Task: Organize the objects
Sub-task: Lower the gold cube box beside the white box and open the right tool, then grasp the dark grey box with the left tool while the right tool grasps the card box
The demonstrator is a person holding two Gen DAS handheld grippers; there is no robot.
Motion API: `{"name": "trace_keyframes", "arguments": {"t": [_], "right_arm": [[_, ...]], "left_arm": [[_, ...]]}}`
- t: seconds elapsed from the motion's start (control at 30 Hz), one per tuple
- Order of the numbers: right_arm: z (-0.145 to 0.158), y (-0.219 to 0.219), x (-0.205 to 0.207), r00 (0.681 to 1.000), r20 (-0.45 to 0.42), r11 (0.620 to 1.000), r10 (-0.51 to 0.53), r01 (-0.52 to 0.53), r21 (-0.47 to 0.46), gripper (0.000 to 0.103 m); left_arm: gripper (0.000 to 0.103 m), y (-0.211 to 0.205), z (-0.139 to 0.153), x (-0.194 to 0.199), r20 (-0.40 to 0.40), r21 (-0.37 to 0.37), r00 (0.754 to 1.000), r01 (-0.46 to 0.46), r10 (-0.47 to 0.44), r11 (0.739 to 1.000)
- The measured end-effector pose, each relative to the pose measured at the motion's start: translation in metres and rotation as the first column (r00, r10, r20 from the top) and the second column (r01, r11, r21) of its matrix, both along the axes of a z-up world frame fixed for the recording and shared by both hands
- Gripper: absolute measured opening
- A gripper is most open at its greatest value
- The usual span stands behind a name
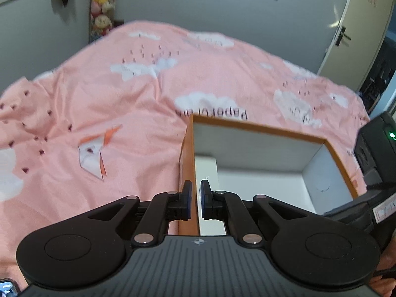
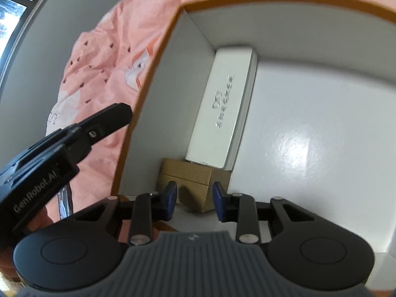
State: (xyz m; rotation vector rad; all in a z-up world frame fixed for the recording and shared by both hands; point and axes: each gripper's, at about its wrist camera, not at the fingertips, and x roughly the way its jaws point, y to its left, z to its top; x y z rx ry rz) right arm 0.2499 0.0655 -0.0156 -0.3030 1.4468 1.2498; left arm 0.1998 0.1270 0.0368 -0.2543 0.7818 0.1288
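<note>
The left claw (image 1: 195, 199) pinches the wall of an orange-rimmed box (image 1: 259, 127) on a pink bed (image 1: 123, 99). At bottom centre, the right claw (image 2: 195, 199) hangs half-open, gripping nothing, over a brown carton (image 2: 190, 177) beside a white carton (image 2: 222, 111) inside.

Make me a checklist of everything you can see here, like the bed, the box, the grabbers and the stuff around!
Surface: pink bedspread with cloud prints, wrinkled.
Job's things: open box, orange outside, white inside, on the bed; inside it a long white box along the left wall, a small brown box at its near end.
Clutter: nothing seen.
Grippers: left gripper shut on the box's left wall; right gripper inside the box, straddling the brown box, not visibly pressing it.
Cables: thin dark cable by the right gripper's body.
Surroundings: grey walls, plush toys hanging, door.
</note>
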Motion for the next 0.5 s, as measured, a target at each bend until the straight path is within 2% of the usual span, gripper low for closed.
{"name": "trace_keyframes", "arguments": {"t": [0.13,0.27,0.37,0.43,0.5], "right_arm": [[0.029,-0.024,-0.010,0.996,0.082,0.992,-0.040,0.029,0.123,0.035],[0.054,-0.059,-0.028,0.979,0.184,0.968,-0.091,0.043,0.248,0.035],[0.065,-0.088,-0.043,0.960,0.246,0.946,-0.135,0.051,0.320,0.036],[0.068,-0.107,-0.052,0.942,0.284,0.936,-0.179,0.074,0.345,0.042],[0.069,-0.125,-0.061,0.921,0.325,0.929,-0.216,0.092,0.358,0.042]], "left_arm": [[0.006,-0.011,0.019,-0.016,0.083,0.018,0.996,-0.032,0.030,0.999],[0.007,-0.025,0.035,-0.036,0.143,0.035,0.990,-0.007,0.002,0.999],[0.007,-0.037,0.043,-0.049,0.156,0.060,0.987,0.035,-0.044,0.998],[0.007,-0.046,0.046,-0.058,0.159,0.083,0.984,0.069,-0.081,0.994],[0.007,-0.055,0.047,-0.068,0.158,0.097,0.981,0.101,-0.116,0.990]]}}
